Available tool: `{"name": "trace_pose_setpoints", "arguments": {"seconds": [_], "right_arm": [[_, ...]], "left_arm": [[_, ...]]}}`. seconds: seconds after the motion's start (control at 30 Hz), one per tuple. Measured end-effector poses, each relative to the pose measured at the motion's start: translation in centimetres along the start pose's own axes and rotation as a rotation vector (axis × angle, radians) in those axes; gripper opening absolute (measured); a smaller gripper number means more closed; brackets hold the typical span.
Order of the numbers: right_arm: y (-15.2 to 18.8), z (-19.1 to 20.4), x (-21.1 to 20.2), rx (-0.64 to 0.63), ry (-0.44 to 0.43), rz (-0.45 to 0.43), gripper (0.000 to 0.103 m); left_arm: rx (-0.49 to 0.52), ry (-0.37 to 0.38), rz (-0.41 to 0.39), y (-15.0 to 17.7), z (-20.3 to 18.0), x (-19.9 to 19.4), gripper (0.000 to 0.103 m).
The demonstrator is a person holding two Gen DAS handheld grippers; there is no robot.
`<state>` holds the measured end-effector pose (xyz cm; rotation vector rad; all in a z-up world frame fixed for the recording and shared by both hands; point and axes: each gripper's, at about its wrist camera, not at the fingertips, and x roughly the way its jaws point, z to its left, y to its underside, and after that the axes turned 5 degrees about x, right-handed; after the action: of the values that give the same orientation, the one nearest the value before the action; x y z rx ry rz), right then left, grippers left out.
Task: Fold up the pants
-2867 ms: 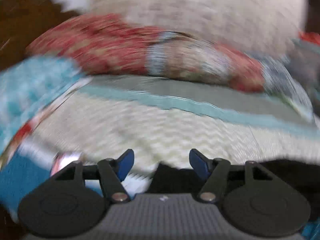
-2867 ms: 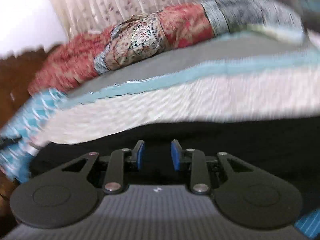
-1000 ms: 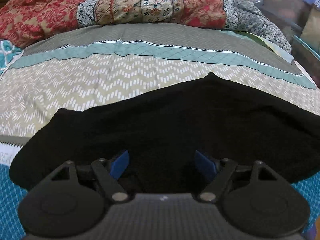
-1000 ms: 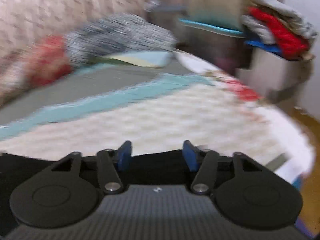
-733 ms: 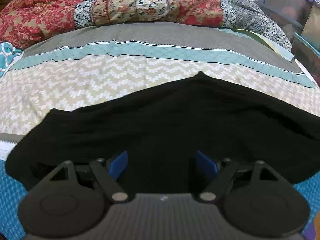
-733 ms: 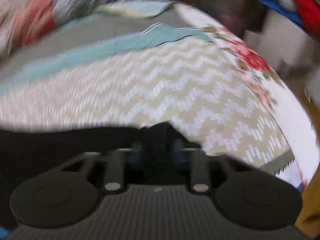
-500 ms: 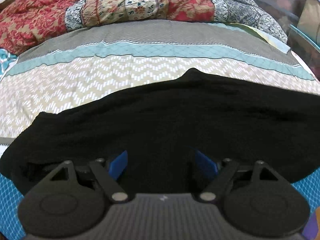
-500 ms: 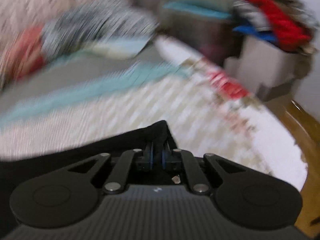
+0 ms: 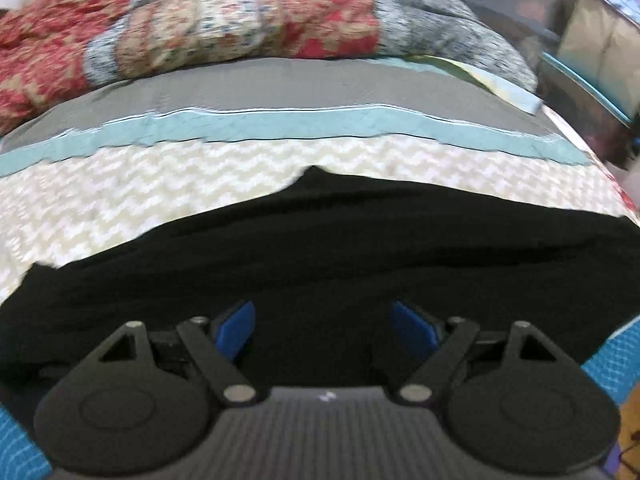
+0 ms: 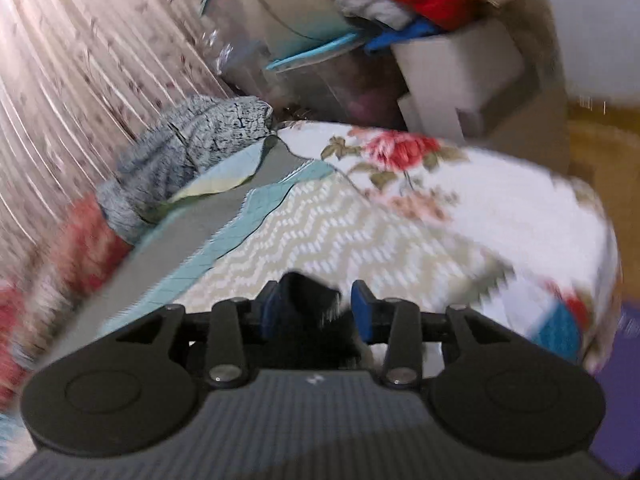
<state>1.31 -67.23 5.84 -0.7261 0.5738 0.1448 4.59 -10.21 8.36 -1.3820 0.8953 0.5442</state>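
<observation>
Black pants (image 9: 328,248) lie spread across the near part of the bed, their far edge rising to a small peak. My left gripper (image 9: 324,330) is open, low over the middle of the pants, with black cloth between and under its blue pads. In the right wrist view an end of the pants (image 10: 308,300) sits between the blue pads of my right gripper (image 10: 314,312), whose jaws stand apart around it. That view is blurred.
The bed has a zigzag, teal and grey striped cover (image 9: 280,160). A red patterned quilt (image 9: 224,28) is bunched at the head. A floral sheet (image 10: 460,200) covers the bed's right corner. Boxes and piled clothes (image 10: 420,32) stand beyond, by a curtain (image 10: 80,60).
My right gripper, shut on the pants' end half a second ago, has opened and swung to face the bed's right corner. My left gripper stays open over the pants.
</observation>
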Motion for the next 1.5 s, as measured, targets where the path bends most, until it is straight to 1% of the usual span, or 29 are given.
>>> {"name": "trace_pose_setpoints", "arguments": {"seconds": [0.07,0.1,0.17,0.23,0.3,0.37,0.43,0.47,0.53,0.57,0.67,0.73,0.77,0.8,0.83,0.87,0.9,0.97,1.03,1.1,1.17,1.2,1.27,1.33,1.43,1.5], "right_arm": [[1.6,-0.9,-1.7,0.052,-0.020,-0.004,0.049],[2.5,-1.4,-2.0,0.082,-0.026,-0.007,0.056],[4.1,-1.6,-2.4,0.116,-0.039,0.000,0.062],[5.4,-1.7,-1.8,0.137,-0.032,0.006,0.063],[6.6,-1.3,-1.4,0.176,-0.014,-0.003,0.067],[7.0,-0.7,-0.8,0.207,-0.026,-0.025,0.069],[7.0,0.0,-0.1,0.230,-0.043,-0.037,0.070],[7.2,0.3,0.3,0.230,-0.038,-0.045,0.073],[7.4,0.9,1.0,0.225,0.019,-0.074,0.075],[7.9,0.8,1.0,0.250,0.023,-0.087,0.076],[8.7,0.1,0.5,0.343,-0.003,-0.154,0.085],[9.5,0.0,0.2,0.382,0.010,-0.194,0.085],[9.7,0.1,0.3,0.379,0.019,-0.209,0.085],[9.7,0.6,0.5,0.345,0.047,-0.208,0.085],[9.4,1.3,1.0,0.293,0.081,-0.189,0.082],[9.0,2.2,1.7,0.225,0.124,-0.154,0.058],[8.5,2.8,2.3,0.178,0.138,-0.115,0.037],[7.8,3.6,2.7,0.166,0.138,-0.092,0.029],[7.2,5.7,2.0,0.089,0.131,-0.117,0.027],[7.2,8.8,0.8,-0.040,0.100,-0.147,0.027],[7.9,12.4,0.0,-0.209,0.058,-0.161,0.027],[8.8,14.4,-0.3,-0.321,0.036,-0.154,0.027],[11.1,17.5,-0.4,-0.516,-0.009,-0.111,0.027],[14.3,20.0,-0.4,-0.705,-0.062,-0.047,0.027],[20.1,22.4,0.0,-0.962,-0.127,0.053,0.027],[23.8,23.2,0.7,-1.088,-0.142,0.147,0.028]], "left_arm": [[0.027,0.033,0.006,-0.6,-1.6,0.9,0.079],[0.042,0.056,0.008,-1.0,-2.6,1.3,0.079],[0.075,0.091,-0.005,-1.7,-4.4,2.1,0.079],[0.113,0.112,-0.014,-2.3,-6.4,2.9,0.079],[0.133,0.136,0.004,-2.5,-8.0,3.7,0.079],[0.148,0.152,0.025,-2.3,-9.1,4.3,0.079],[0.160,0.158,0.047,-1.7,-9.7,4.7,0.079],[0.160,0.163,0.056,-1.4,-9.9,4.8,0.079],[0.151,0.170,0.073,-0.8,-9.8,5.0,0.079],[0.144,0.170,0.080,-0.6,-9.8,5.2,0.079],[0.124,0.165,0.095,-0.1,-9.4,5.4,0.081],[0.113,0.161,0.108,0.0,-8.9,5.7,0.081],[0.109,0.161,0.113,0.1,-8.7,5.8,0.081],[0.106,0.162,0.117,0.2,-8.6,5.9,0.081],[0.107,0.162,0.117,0.3,-8.6,5.9,0.081],[0.112,0.162,0.114,0.3,-8.7,5.8,0.081],[0.117,0.163,0.111,0.2,-8.8,5.8,0.081],[0.116,0.170,0.104,0.2,-8.7,5.4,0.081],[0.105,0.172,0.092,0.2,-8.2,5.0,0.081],[0.077,0.170,0.084,0.2,-7.3,4.5,0.081],[0.038,0.171,0.082,0.2,-6.2,4.2,0.081],[0.017,0.172,0.082,0.2,-5.5,4.0,0.081],[-0.021,0.172,0.079,0.2,-4.3,3.8,0.081],[-0.057,0.167,0.073,0.2,-2.9,3.5,0.081],[-0.107,0.164,0.072,0.5,-1.1,3.2,0.081],[-0.136,0.165,0.080,0.8,-0.4,3.3,0.081]]}}
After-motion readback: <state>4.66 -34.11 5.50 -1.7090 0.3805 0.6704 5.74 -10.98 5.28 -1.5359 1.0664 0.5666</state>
